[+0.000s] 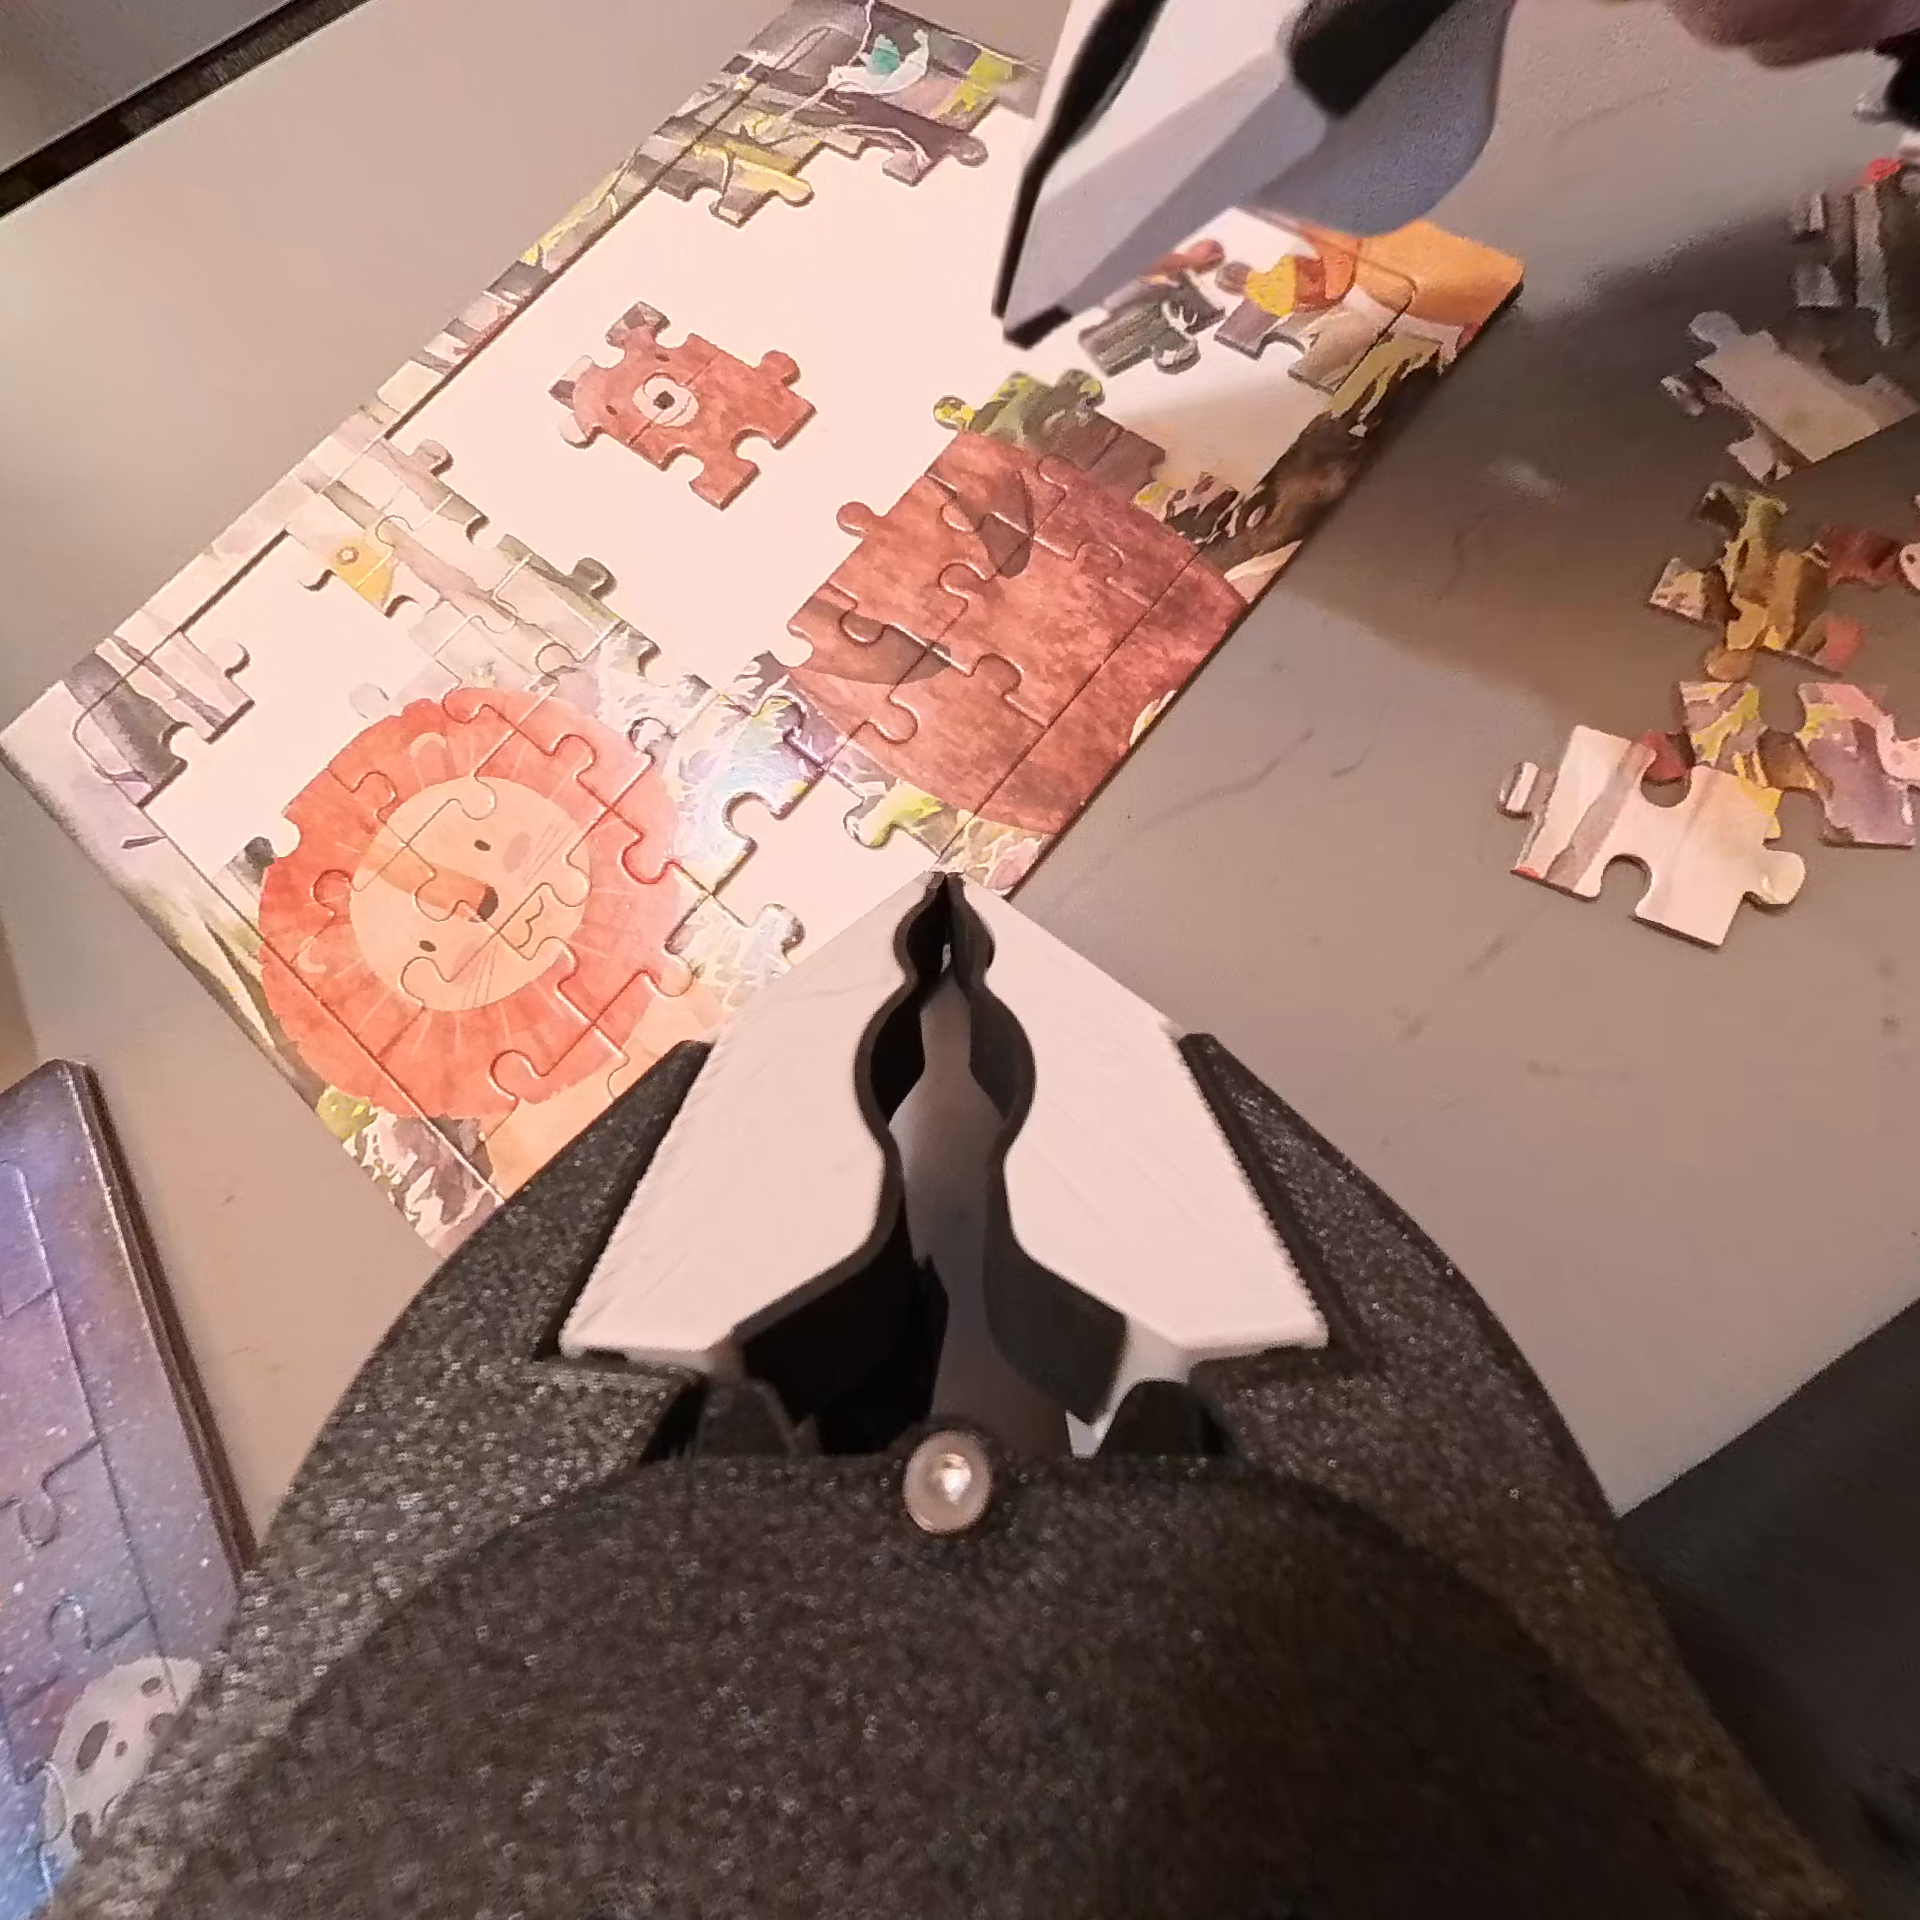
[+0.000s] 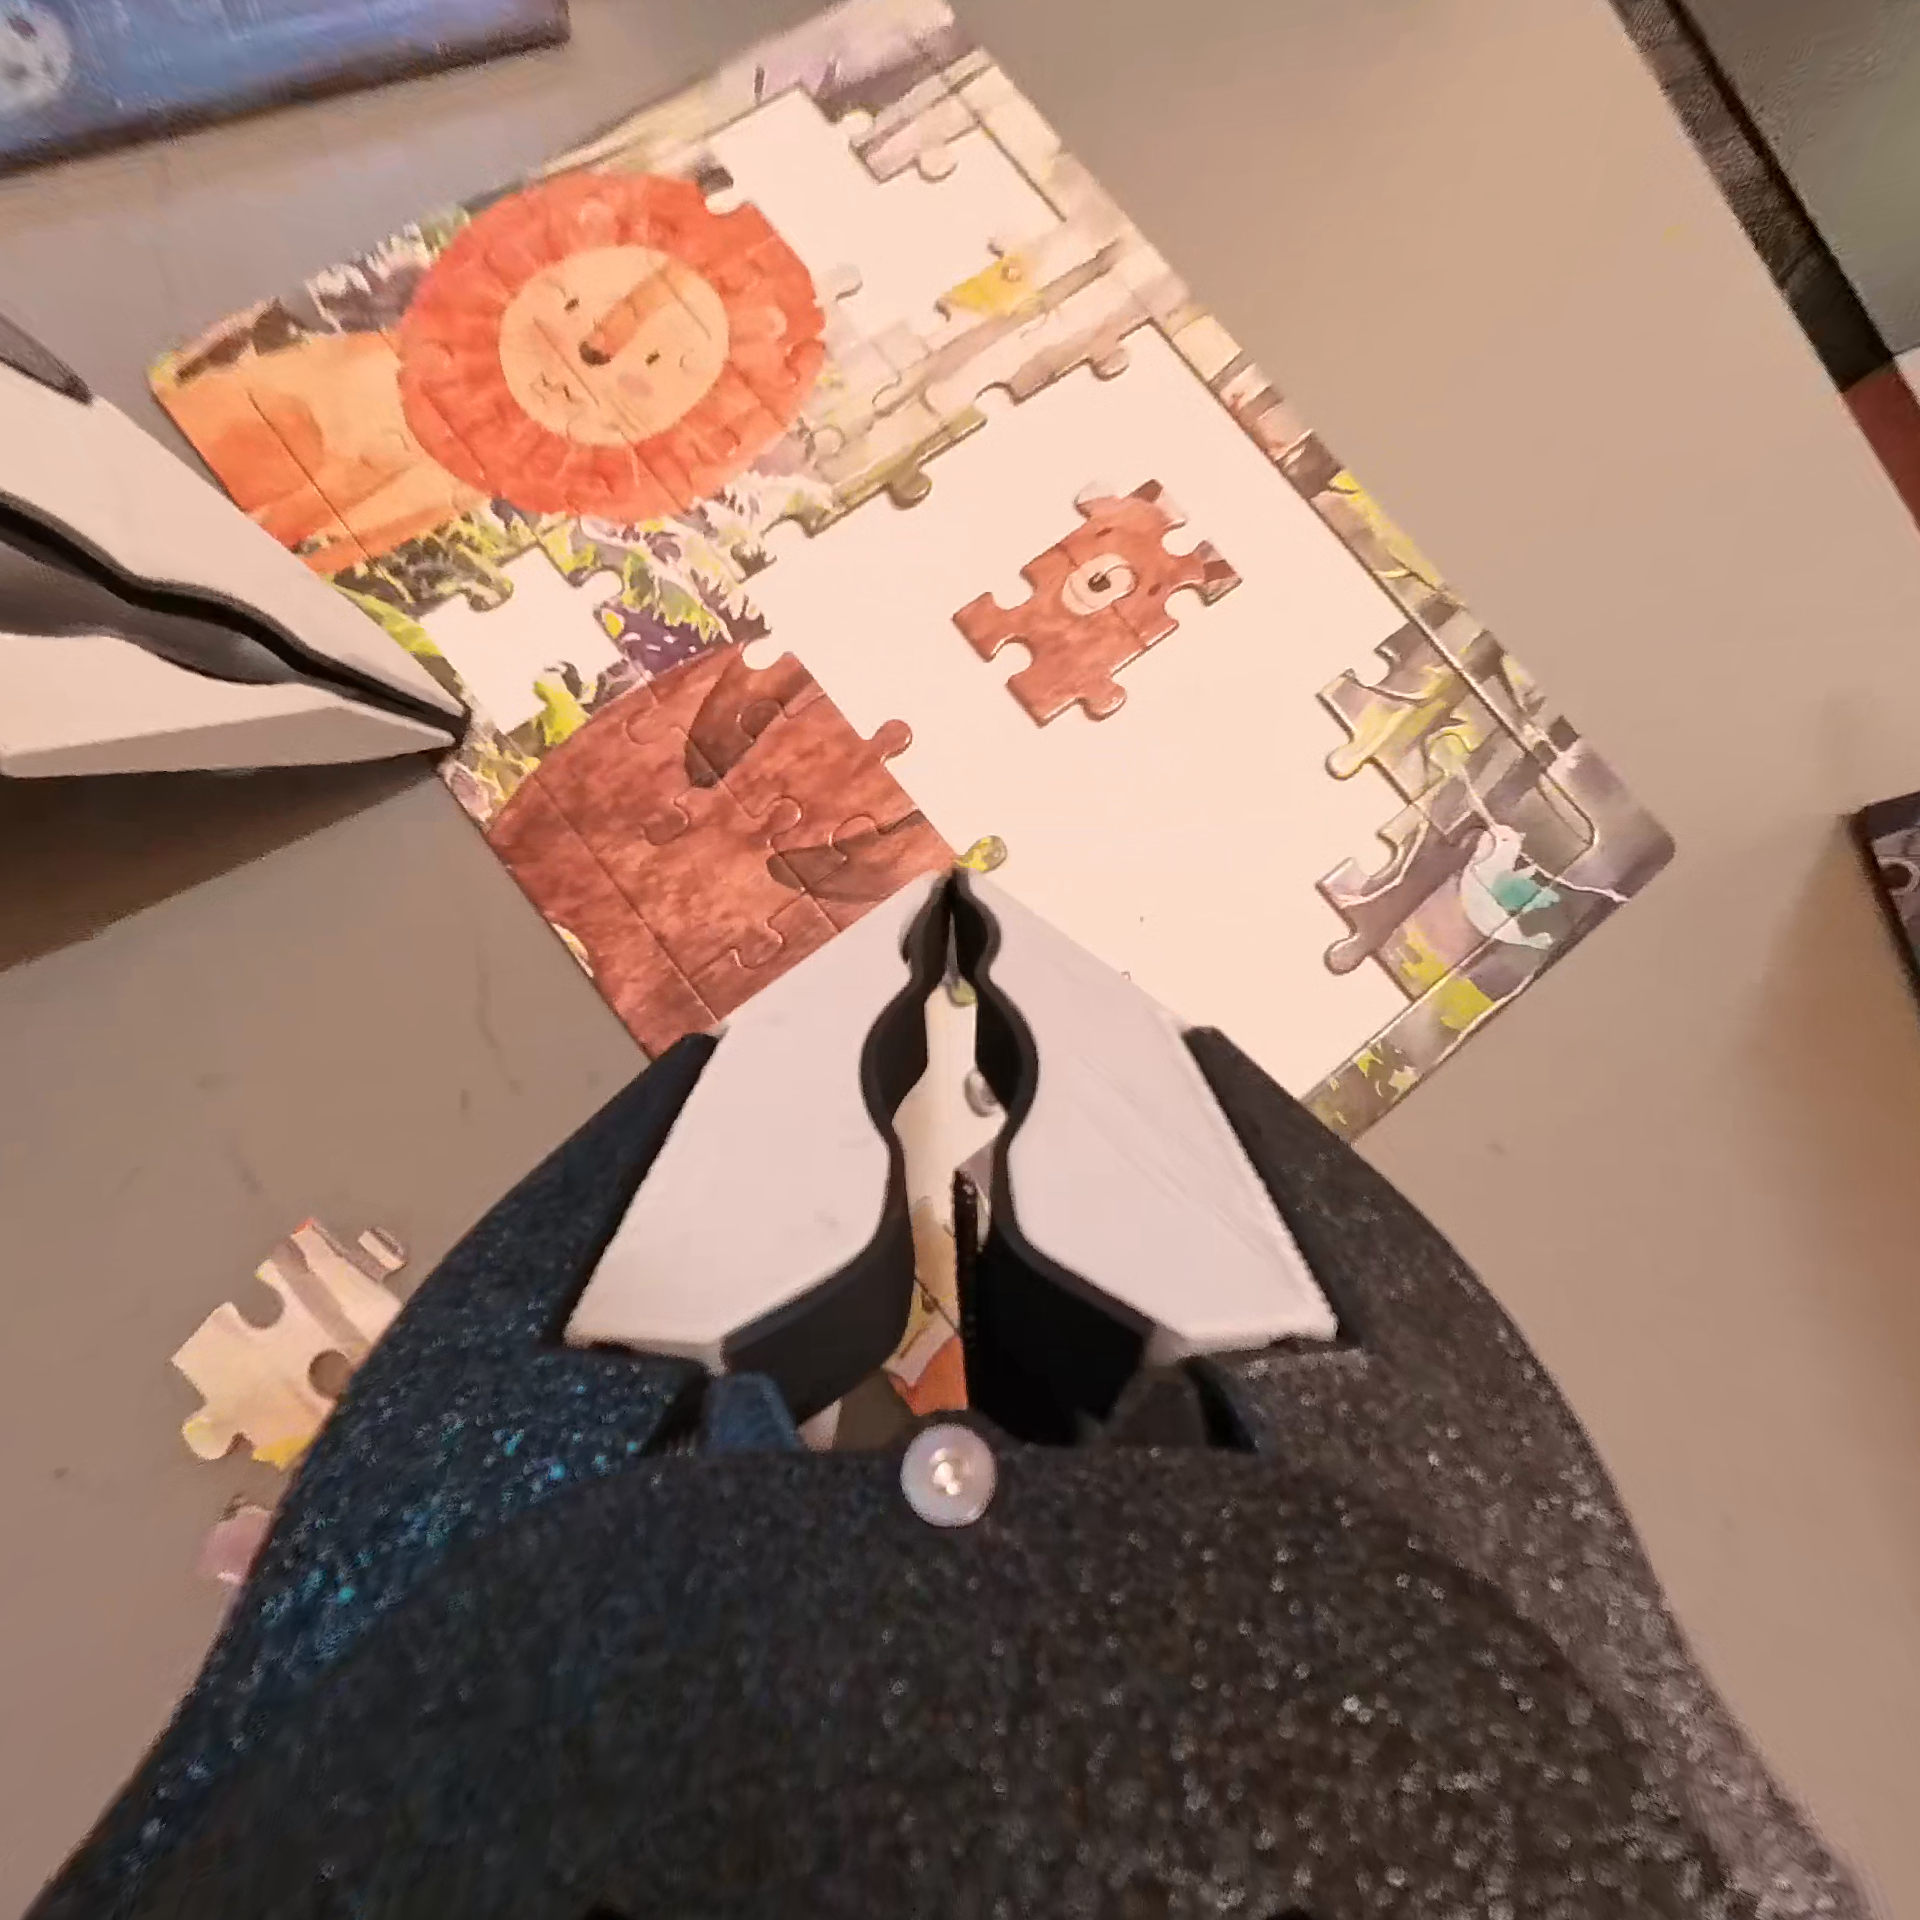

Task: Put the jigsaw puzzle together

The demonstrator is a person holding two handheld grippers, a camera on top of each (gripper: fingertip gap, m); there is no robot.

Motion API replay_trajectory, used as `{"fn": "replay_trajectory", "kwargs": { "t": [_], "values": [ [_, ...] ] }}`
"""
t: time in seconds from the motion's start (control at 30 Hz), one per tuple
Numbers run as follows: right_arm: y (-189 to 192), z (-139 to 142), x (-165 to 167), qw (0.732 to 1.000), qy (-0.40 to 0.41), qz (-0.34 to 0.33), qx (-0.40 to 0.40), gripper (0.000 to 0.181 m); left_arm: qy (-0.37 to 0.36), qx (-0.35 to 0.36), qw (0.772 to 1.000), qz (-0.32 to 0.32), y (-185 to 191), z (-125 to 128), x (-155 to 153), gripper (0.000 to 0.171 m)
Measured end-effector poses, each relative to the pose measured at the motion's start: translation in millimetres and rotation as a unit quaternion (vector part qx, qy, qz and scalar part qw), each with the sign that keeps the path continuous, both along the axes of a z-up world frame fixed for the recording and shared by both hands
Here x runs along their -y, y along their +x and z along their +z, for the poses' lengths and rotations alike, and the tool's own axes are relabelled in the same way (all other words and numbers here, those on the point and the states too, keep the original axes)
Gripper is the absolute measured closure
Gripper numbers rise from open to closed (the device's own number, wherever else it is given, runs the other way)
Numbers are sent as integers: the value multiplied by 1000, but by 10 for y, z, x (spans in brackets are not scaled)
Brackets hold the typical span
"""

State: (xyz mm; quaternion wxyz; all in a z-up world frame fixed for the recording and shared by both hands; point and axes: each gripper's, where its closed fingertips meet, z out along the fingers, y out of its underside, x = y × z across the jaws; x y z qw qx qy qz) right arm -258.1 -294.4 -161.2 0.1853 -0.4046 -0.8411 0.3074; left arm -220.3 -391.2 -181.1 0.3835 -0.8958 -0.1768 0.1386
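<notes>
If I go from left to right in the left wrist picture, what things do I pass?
Dark box → lion → little bear face → big brown patch → loose pieces on the table.

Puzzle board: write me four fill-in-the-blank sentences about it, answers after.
1. The finished animal face with the orange mane is a ____.
2. The small brown cluster sits alone, joined to ____ other pieces.
3. The loose pieces lie ____ the board.
4. The left tool has its fingers ____.

Answers: lion; no; off; shut
</notes>
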Motion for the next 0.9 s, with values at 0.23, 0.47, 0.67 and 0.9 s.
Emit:
{"fn": "replay_trajectory", "kwargs": {
  "t": [0.23,0.47,0.67,0.9],
  "values": [
    [123,-206,35,999,10,-1,34,181,-2,-7,1000,-1,6,3,8,171],
    [-18,636,-253,987,-72,-83,-121,181,40,-12,999,25,-83,133,48,171],
    [27,908,-496,971,-123,-109,-177,178,69,-14,995,74,-254,220,160,171],
    [-6,569,-487,977,-156,-117,-87,168,57,-33,995,78,-300,217,159,171]
  ]
}}
